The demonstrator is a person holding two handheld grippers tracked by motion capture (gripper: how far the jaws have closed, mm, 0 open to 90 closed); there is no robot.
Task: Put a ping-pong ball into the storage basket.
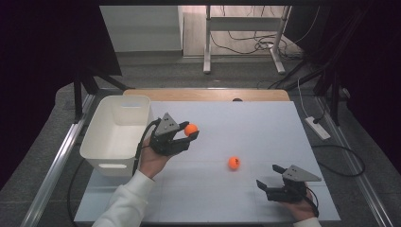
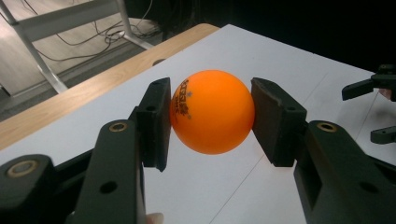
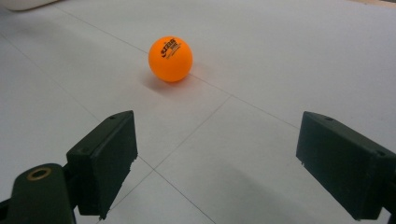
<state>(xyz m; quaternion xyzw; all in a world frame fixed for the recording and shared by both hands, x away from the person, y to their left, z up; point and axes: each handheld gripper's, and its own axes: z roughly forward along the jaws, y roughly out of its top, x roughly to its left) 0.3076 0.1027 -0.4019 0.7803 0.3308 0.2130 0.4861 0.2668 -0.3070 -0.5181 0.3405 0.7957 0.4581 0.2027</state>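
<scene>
- we are counting two orange balls, one white bin, and two tongs, one in each hand.
- our left tongs [image 2: 212,114] are clamping the first ball [image 2: 212,112] between both pads, lifted off the white table [image 1: 246,127]; in the high view these tongs [image 1: 189,134] are hovering just beside the white bin [image 1: 116,137], which is sitting to their left.
- our right tongs [image 3: 217,163] are resting released, jaws spread wide with nothing between them.
- the second ball [image 3: 170,59] is lying on the table ahead of the right tongs' jaws, apart from them; in the high view it [image 1: 233,162] is sitting between the two tongs, nearer the right tongs [image 1: 270,178].
</scene>
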